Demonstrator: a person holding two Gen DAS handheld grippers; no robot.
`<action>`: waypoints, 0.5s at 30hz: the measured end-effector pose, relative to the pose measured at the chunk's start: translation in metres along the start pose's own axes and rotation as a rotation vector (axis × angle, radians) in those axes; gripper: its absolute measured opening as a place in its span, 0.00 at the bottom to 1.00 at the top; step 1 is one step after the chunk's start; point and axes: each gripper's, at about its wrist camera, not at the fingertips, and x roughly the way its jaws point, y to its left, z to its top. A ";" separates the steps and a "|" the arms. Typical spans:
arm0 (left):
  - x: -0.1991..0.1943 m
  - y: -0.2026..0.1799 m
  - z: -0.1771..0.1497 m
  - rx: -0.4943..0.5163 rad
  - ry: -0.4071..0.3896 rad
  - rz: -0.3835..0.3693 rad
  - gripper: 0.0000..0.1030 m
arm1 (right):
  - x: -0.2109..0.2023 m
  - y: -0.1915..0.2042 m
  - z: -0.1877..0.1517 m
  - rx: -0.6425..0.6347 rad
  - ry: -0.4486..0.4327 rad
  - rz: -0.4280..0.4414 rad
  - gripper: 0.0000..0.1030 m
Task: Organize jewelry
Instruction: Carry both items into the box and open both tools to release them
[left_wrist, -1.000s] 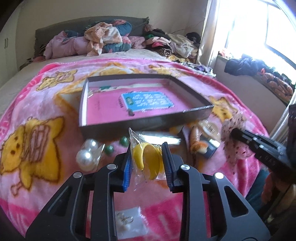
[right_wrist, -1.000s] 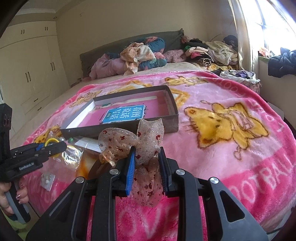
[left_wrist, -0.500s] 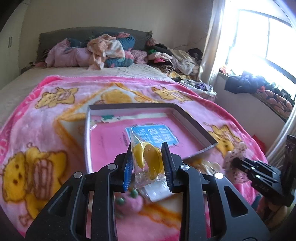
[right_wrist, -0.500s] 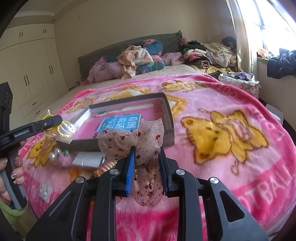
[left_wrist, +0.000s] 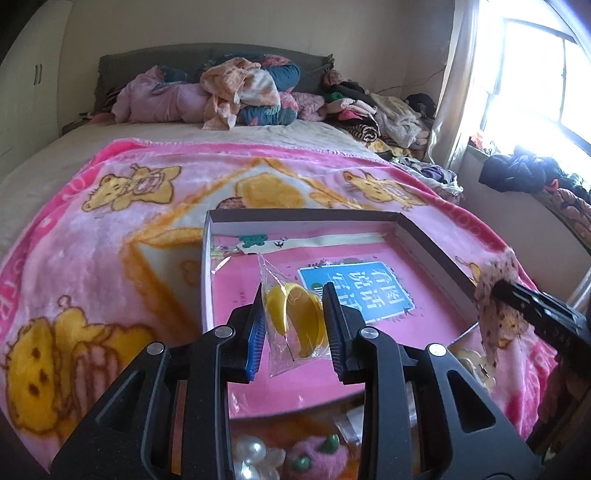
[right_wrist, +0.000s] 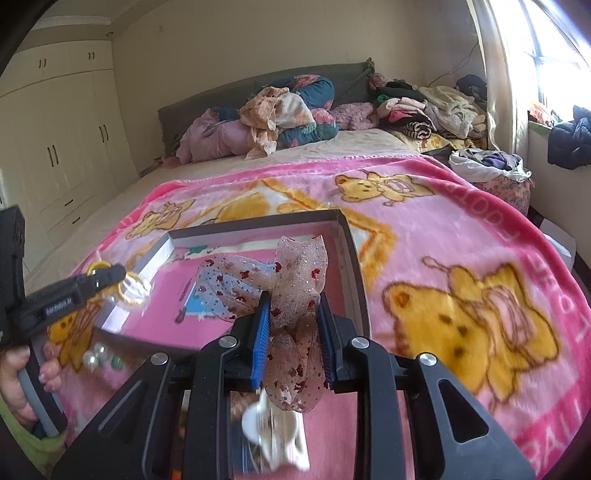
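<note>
**Two pieces held above the open box**

Spread across the bed, a pink blanket (left_wrist: 122, 266) with yellow cartoon bears is carrying a shallow dark-walled box (left_wrist: 417, 236) whose pink floor is showing a blue printed card (left_wrist: 354, 291).

My left gripper (left_wrist: 293, 325) is clamping a small clear bag (left_wrist: 288, 332) with yellow hoops inside; the bag is standing upright between my blue-lined fingers (left_wrist: 256, 332), hanging above the near part of the box. My right gripper (right_wrist: 291, 332) is pinching a sheer beige bow (right_wrist: 291, 280) dotted with red, its loops fanning out above my fingertips and its tail drooping below them, over the box's near right side. In the left wrist view that bow is showing at the right edge, just beside the box's right wall.

Near the box's front wall, pale pearl beads (left_wrist: 251, 450) and a pink fuzzy piece with green dots (left_wrist: 317, 458) are lying on the blanket, partly hidden behind my left gripper. Something white and blurred is sitting below my right gripper; I cannot tell what it is.

Beyond the blanket, heaped clothes (right_wrist: 280, 118) are resting against a grey headboard (right_wrist: 207, 107). Cream wardrobes (right_wrist: 55, 122) are lining the left wall, and a bright window (left_wrist: 535, 77) is glaring on the right.
</note>
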 end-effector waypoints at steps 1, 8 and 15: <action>0.004 0.000 -0.001 0.002 0.005 0.007 0.21 | 0.007 0.000 0.004 0.005 0.013 0.001 0.23; 0.022 0.000 -0.006 0.014 0.047 0.014 0.21 | 0.050 0.000 0.014 0.026 0.097 0.005 0.23; 0.028 -0.002 -0.012 0.031 0.069 0.022 0.22 | 0.072 0.001 0.008 0.032 0.149 -0.014 0.25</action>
